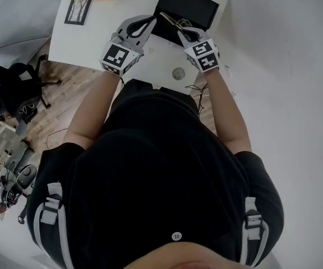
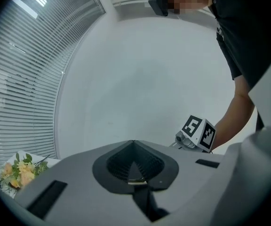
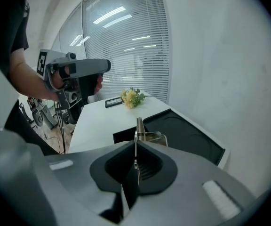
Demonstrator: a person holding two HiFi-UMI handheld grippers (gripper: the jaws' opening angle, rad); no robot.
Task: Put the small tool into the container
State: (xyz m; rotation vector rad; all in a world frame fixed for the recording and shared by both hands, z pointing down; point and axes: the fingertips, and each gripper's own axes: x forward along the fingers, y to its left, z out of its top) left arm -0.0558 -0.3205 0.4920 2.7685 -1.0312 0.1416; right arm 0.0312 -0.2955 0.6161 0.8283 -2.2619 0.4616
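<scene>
You held the small tool [image 3: 138, 128], a thin metal strip with a wire loop, upright between the closed jaws of your right gripper [image 3: 135, 149]. It hung over the near part of the container [image 3: 192, 138], a shallow black tray lying open at the table's [image 3: 98, 119] far corner.

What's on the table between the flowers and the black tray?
Nothing; the white table between the flowers and the black tray is bare, clearest in the right gripper view.

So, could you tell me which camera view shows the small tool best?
The right gripper view: the small tool stands close up, clamped in the right gripper, its metal loop visible. The head view shows it only as a thin sliver by the container. The left gripper view does not show it.
</scene>
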